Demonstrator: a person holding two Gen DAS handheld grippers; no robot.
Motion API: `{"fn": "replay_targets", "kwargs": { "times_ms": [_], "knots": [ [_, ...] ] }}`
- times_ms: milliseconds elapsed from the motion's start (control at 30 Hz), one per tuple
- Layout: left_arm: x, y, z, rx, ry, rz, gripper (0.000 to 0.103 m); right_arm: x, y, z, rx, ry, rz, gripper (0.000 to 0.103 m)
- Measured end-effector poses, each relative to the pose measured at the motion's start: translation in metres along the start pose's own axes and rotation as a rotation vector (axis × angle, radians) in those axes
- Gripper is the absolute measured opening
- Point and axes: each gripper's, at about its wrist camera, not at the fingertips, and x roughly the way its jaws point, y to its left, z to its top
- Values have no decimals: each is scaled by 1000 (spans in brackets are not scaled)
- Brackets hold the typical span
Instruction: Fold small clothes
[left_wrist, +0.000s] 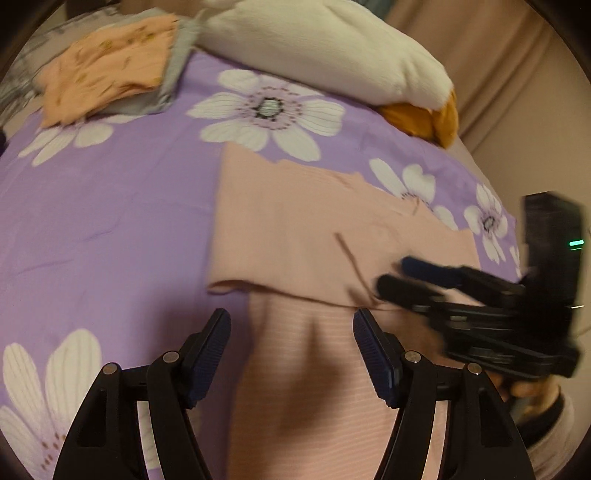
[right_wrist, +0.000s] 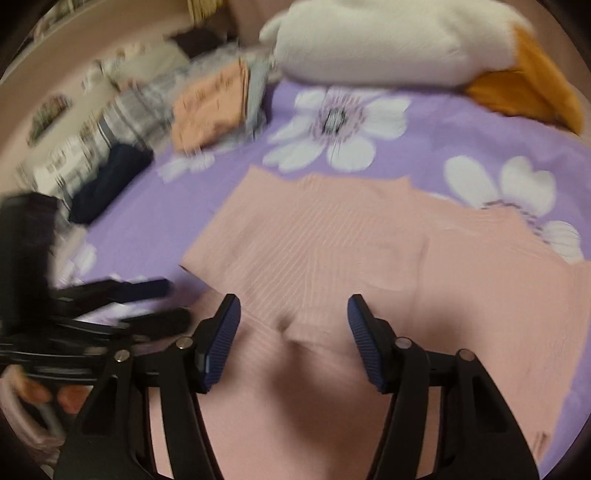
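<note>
A pink ribbed garment (left_wrist: 314, 229) (right_wrist: 332, 240) lies spread on the purple flowered bedsheet (left_wrist: 110, 206), its far part folded over the near part. A loose thread trails across it in the left wrist view. My left gripper (left_wrist: 291, 317) hovers open over the garment's near section, nothing between its fingers. It appears blurred at the left of the right wrist view (right_wrist: 176, 302). My right gripper (right_wrist: 293, 301) is open above a small pucker in the pink cloth, and its pads do not touch it. It shows blurred at the right of the left wrist view (left_wrist: 395, 274).
A folded peach patterned piece on grey cloth (left_wrist: 107, 74) (right_wrist: 210, 107) lies at the far left. A white plush cushion (left_wrist: 332, 48) with an orange end (left_wrist: 424, 118) lies along the back. A dark folded item (right_wrist: 110, 177) and striped fabric sit at the left.
</note>
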Motion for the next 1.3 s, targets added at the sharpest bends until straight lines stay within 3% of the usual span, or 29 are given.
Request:
{"fn": "replay_targets", "kwargs": {
  "times_ms": [33, 67, 133, 167, 233, 333, 433, 533, 567, 600, 667, 733, 933, 967, 1000, 1100, 1233, 1300],
  "knots": [
    [-1, 4, 0, -7, -1, 2, 68, 13, 1, 0, -18, 33, -41, 39],
    [-1, 7, 0, -14, 0, 2, 68, 28, 3, -1, -43, 68, -119, 21],
    [-2, 11, -1, -27, -1, -10, 68, 28, -2, -3, -42, 47, -127, 12],
    [-2, 13, -1, -28, -3, -11, 68, 21, -8, -4, -12, 23, -106, 4],
    [-3, 14, 0, -30, -8, -13, 68, 7, -22, -4, 72, -15, -53, 4],
    [-2, 15, 0, -37, -14, -24, 68, -45, -51, -7, 255, -181, 138, 4],
    [-2, 16, 0, -42, -17, -37, 68, -94, -93, -26, 444, -331, 232, 7],
    [-2, 15, -1, -37, -19, -43, 68, -105, -123, -53, 559, -356, 196, 9],
    [-2, 15, -1, -35, -19, -44, 68, -100, -139, -66, 625, -329, 192, 15],
    [-2, 14, -1, -33, -19, -44, 68, -94, -148, -74, 676, -306, 193, 34],
    [-2, 12, -1, -27, -16, -51, 68, -82, -164, -91, 776, -284, 221, 54],
    [-3, 10, -1, -19, -17, -47, 68, -81, -171, -101, 824, -284, 245, 54],
    [-4, 12, 0, -21, -22, -32, 68, -63, -152, -86, 716, -186, 105, 51],
    [-4, 13, 0, -26, -23, -28, 68, -57, -143, -77, 664, -161, 53, 39],
    [-5, 15, 0, -34, -23, -27, 68, -51, -138, -69, 621, -137, 3, 19],
    [-8, 21, -1, -48, -30, -23, 68, -44, -117, -50, 481, -90, -126, 6],
    [-14, 26, 0, -53, -37, -8, 68, -82, -105, -26, 436, -207, -52, 5],
    [-17, 28, 1, -57, -44, -4, 68, -117, -93, -7, 415, -316, 24, 5]
  ]
}}
